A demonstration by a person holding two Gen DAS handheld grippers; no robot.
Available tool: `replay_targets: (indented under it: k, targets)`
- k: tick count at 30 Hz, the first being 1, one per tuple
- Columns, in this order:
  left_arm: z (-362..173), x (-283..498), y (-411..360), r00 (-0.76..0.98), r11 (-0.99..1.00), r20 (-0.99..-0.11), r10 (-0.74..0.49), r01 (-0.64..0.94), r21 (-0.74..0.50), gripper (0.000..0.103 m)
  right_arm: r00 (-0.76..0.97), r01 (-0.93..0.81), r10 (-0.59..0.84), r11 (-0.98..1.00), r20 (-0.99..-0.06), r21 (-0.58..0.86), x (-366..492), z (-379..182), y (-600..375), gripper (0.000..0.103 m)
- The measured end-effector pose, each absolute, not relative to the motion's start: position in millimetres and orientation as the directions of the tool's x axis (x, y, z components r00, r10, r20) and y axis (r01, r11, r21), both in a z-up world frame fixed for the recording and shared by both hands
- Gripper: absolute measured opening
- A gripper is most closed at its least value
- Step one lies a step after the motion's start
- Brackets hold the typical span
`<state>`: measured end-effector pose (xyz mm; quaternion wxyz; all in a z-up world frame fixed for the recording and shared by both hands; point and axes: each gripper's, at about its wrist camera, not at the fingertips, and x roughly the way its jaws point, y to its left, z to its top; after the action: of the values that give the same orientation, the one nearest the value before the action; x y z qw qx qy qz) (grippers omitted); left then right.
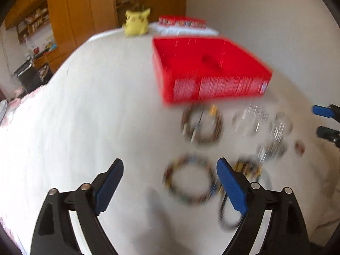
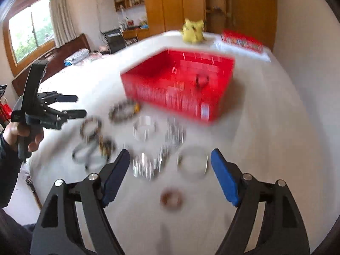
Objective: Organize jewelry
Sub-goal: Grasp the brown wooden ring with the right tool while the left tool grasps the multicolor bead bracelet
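Left wrist view showed the left gripper (image 1: 170, 180) spread apart above blurred bracelets (image 1: 190, 181) near the red box (image 1: 210, 70); the right gripper (image 2: 170, 170) likewise gaped, empty.

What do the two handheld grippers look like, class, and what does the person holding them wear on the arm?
Each gripper, left gripper and right gripper, has black angular arms with cut-out slots, round silver pivot pins, and flat blue finger pads. Seen from the right wrist view, the left one has a black pistol-style handle. The sleeve is dark.
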<state>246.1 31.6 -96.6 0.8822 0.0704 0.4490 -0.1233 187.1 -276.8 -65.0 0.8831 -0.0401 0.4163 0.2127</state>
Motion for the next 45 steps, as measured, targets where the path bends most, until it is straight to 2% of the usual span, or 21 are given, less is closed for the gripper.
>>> replay_targets:
  k: [5, 16, 20, 23, 26, 27, 28, 29, 31, 42, 44, 45]
  targets:
    - [-124, 231, 34, 0.548, 0.955, -0.826, -0.131, 0.294, 0.044, 0.090, 0.511, -0.372, 0.336, 0.916, -0.791, 0.150, 165, -92, -279, 0.078]
    - [-127, 249, 10, 0.550, 0.937, -0.821, -0.156, 0.346, 0.054, 0.095, 0.521, -0.385, 0.274, 0.921, -0.808, 0.064, 174, -108, -271, 0.078]
    - [-129, 253, 8, 0.550, 0.941, -0.819, -0.162, 0.336, 0.040, 0.095, 0.526, -0.404, 0.268, 0.914, -0.807, 0.040, 180, -109, -267, 0.068]
    - [-127, 248, 6, 0.560, 0.941, -0.812, -0.167, 0.336, 0.038, 0.084, 0.526, -0.414, 0.270, 0.910, -0.806, 0.035, 181, -108, -267, 0.060]
    - [-125, 241, 5, 0.563, 0.940, -0.806, -0.183, 0.341, 0.025, 0.062, 0.526, -0.417, 0.271, 0.908, -0.806, 0.032, 182, -108, -268, 0.054]
    - [-124, 239, 5, 0.567, 0.940, -0.802, -0.187, 0.341, 0.021, 0.048, 0.526, -0.418, 0.270, 0.908, -0.806, 0.031, 181, -108, -268, 0.053]
    - [-122, 238, 5, 0.564, 0.939, -0.801, -0.199, 0.344, 0.009, 0.037, 0.526, -0.419, 0.269, 0.908, -0.807, 0.030, 181, -107, -268, 0.047]
    - [-121, 240, 6, 0.561, 0.939, -0.801, -0.208, 0.344, -0.003, 0.032, 0.519, -0.424, 0.279, 0.905, -0.808, 0.039, 180, -106, -268, 0.039]
    - [-121, 240, 9, 0.557, 0.939, -0.800, -0.223, 0.344, -0.022, 0.015, 0.511, -0.433, 0.293, 0.900, -0.808, 0.052, 180, -106, -267, 0.029]
    - [-116, 236, 16, 0.554, 0.941, -0.794, -0.250, 0.331, -0.065, 0.014, 0.514, -0.431, 0.291, 0.901, -0.807, 0.050, 178, -104, -266, 0.029]
    - [-114, 234, 16, 0.557, 0.941, -0.791, -0.252, 0.332, -0.066, 0.007, 0.512, -0.430, 0.297, 0.901, -0.806, 0.059, 178, -104, -266, 0.029]
    - [-112, 234, 16, 0.559, 0.942, -0.790, -0.251, 0.330, -0.066, 0.007, 0.511, -0.429, 0.301, 0.901, -0.805, 0.064, 178, -104, -266, 0.029]
